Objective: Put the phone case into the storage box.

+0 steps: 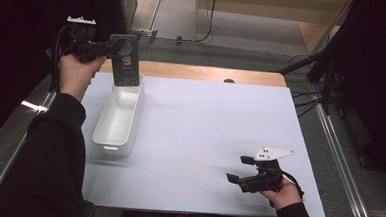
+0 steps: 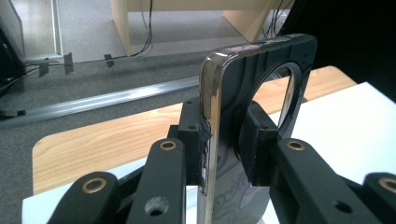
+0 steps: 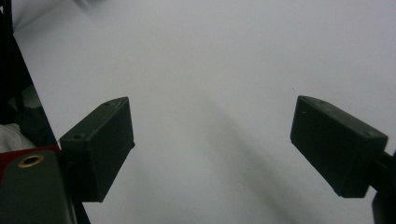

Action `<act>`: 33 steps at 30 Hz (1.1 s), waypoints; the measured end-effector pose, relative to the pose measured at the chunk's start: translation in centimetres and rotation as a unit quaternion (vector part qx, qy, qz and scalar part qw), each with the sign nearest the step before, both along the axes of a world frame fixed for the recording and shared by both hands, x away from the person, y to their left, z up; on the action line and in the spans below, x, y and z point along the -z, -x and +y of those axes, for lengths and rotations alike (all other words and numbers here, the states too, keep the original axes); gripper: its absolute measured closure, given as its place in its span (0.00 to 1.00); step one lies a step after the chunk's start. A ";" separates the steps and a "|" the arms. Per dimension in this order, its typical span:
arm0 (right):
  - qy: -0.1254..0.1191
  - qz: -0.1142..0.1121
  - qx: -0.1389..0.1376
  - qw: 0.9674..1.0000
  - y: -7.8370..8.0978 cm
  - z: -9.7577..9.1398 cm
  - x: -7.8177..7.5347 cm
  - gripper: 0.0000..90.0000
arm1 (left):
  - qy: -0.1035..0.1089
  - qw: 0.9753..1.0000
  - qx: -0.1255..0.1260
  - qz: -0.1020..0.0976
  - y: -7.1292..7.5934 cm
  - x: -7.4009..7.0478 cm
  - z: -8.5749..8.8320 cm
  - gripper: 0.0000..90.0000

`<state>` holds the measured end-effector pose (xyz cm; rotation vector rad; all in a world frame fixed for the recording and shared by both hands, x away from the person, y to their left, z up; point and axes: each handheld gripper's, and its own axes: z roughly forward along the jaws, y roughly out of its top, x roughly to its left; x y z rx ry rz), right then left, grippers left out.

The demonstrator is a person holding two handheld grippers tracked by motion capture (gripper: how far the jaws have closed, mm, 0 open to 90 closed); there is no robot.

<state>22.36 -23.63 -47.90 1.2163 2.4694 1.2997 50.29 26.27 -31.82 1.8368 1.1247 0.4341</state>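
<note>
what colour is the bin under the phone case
White, a plain long bin; the high view shows it best.

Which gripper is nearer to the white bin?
Left. The left gripper holds a phone case just above the white bin's far end; the right gripper rests open, far across the table.

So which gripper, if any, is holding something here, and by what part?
The left gripper clamps a dark, patterned, flat phone case by its two faces near the upper end, above the white bin. The right gripper stands open and holds nothing.
</note>
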 end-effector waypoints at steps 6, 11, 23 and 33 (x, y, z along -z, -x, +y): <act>0.000 0.000 -0.003 1.000 -0.1 0.0 0.1 0.14 | 0.008 1.000 -0.001 -0.001 -0.2 0.5 0.2 0.80; -0.006 0.001 -0.004 1.000 -0.1 0.0 0.0 0.14 | 0.007 1.000 -0.006 -0.004 -0.4 1.1 0.4 0.80; -0.014 0.003 0.001 1.000 -0.4 -0.1 0.0 0.14 | 0.018 1.000 -0.006 -0.009 -0.6 3.1 0.9 0.80; -0.016 0.002 0.002 1.000 -0.4 -0.2 0.0 0.14 | 0.023 1.000 -0.006 -0.005 -0.5 4.2 1.0 0.80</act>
